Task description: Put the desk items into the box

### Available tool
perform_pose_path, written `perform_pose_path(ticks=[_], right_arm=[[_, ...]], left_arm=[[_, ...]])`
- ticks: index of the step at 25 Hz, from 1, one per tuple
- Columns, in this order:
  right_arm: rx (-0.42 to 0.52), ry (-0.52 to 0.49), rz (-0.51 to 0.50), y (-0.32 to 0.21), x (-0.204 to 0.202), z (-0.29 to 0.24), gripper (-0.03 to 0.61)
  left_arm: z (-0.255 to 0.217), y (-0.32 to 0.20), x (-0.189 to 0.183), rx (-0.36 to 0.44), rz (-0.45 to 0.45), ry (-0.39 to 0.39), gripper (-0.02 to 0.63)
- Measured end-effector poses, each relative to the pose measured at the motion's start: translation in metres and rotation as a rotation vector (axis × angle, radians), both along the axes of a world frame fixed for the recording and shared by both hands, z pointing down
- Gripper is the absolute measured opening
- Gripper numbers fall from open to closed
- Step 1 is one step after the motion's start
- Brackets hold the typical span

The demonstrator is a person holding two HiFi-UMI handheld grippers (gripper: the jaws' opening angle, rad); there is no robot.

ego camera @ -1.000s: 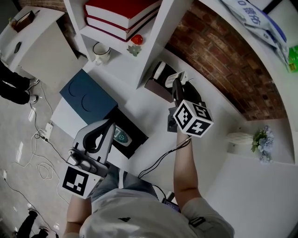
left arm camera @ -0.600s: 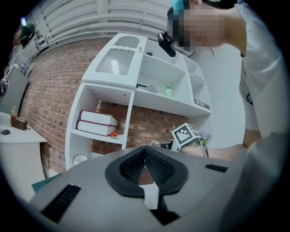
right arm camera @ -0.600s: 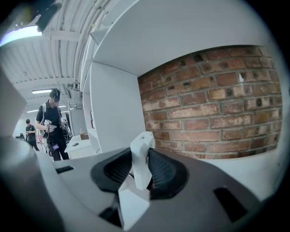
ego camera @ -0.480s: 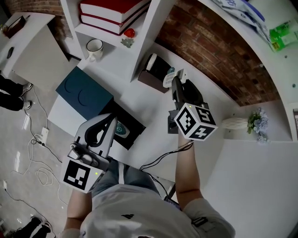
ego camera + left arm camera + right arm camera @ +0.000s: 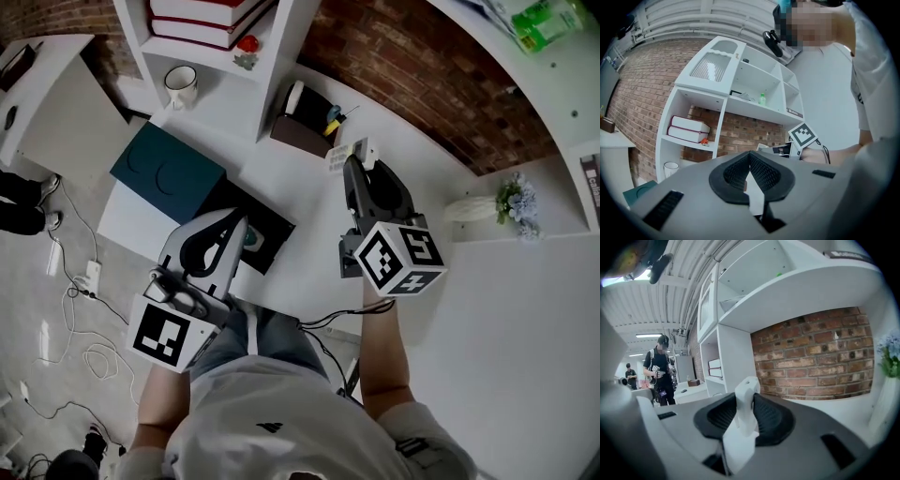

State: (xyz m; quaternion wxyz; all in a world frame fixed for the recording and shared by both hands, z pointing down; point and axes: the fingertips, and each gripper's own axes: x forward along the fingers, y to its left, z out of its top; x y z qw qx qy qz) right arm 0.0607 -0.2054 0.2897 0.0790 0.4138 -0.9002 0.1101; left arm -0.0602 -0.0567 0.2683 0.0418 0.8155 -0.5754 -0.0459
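1. One desk item – a small white plastic piece point(image 5: 745, 404) – is pinched btw. the pads of the right gripper point(image 5: 356, 169). What it is exactly cannot be told. It is held clear of the desk point(image 5: 309, 202), just right of centre in the head view.
2. Its long axis runs roughly along the jaws, w/ one end poking out past the tips. In the right gripper view it stands upright mid-frame.
3. Nothing is held by the left gripper point(image 5: 232, 223): its pads are pressed together at the tips, w/ nothing btw. them. It is seen at lower left of the head view, its tip over the box.
4. The box point(image 5: 270, 221), black and open, is found left of centre at the desk edge. A dark blue flat piece point(image 5: 167, 171), likely its lid, lies beside it toward upper left. A teal-and-white object point(image 5: 249, 240) is seen inside, partly hidden by the left gripper.
5. Key relation: in the head view the box lies down and left of the right jaws, apart from them, w/ bare desk btw. The left gripper is nearer the box, but the piece is held in the right. A carry toward lower left is judged necessary, then a release over the opening.
6. A brown pen holder point(image 5: 302, 120) is seen at upper centre, approx. above the box, and is judged not yet packed.
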Motion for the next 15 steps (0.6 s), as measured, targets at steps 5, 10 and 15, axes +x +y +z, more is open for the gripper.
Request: perform_pose_path(ticks=[5, 10, 15], right_arm=[[-0.017, -0.009, 0.016, 0.029, 0.008, 0.004, 0.118], [-0.033, -0.013, 0.02, 0.05, 0.009, 0.01, 0.118], [-0.052, -0.01, 0.005, 0.067, -0.001, 0.02, 0.118]], left_arm=[[-0.002, 0.011, 0.006, 0.013, 0.042, 0.007, 0.012], [-0.006, 0.019, 0.006, 0.033, 0.057, 0.006, 0.012], [-0.011, 0.028, 0.002, 0.055, 0.067, 0.022, 0.012]])
